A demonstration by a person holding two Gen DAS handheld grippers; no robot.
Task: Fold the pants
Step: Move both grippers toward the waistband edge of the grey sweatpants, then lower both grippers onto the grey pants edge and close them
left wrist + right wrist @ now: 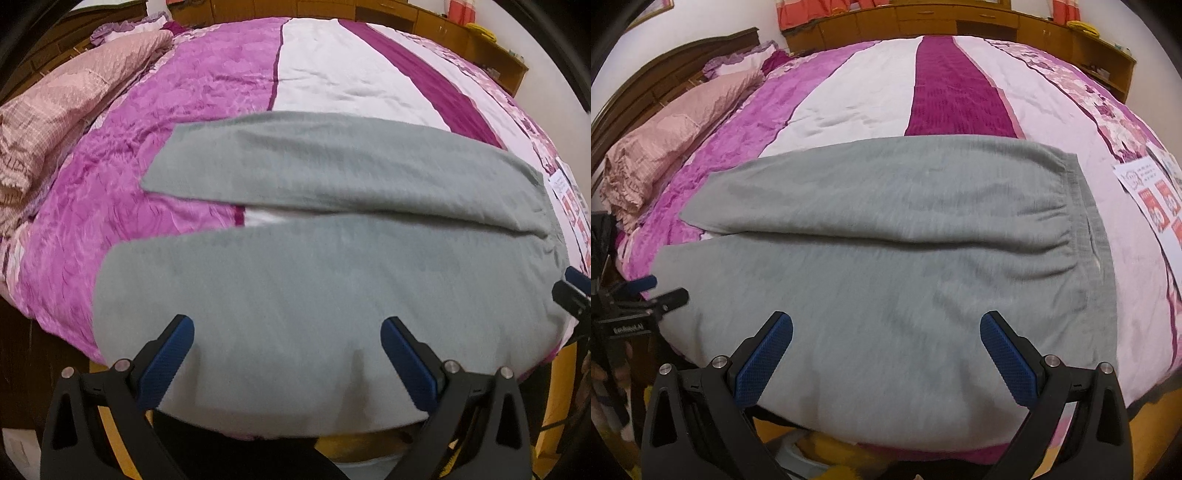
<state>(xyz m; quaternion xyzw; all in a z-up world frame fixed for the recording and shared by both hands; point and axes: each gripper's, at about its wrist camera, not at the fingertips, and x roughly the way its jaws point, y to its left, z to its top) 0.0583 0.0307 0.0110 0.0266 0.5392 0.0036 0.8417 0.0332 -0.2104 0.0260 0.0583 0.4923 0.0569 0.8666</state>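
Note:
Grey pants [314, 258] lie flat on the bed, both legs pointing left, the waistband to the right; they also show in the right wrist view [886, 236]. The near leg hangs slightly over the bed's front edge. My left gripper [288, 328] is open and empty above the near leg's front edge. My right gripper [886, 325] is open and empty above the near leg closer to the waistband [1086, 229]. The right gripper also shows at the right edge of the left wrist view [572, 291], and the left gripper at the left edge of the right wrist view [661, 291].
The bed has a pink, white and purple striped quilt [945, 92]. A pink folded blanket [66, 107] lies at the left. Printed paper sheets [1156, 195] lie on the bed at the right. Wooden cabinets [960, 22] stand behind the bed.

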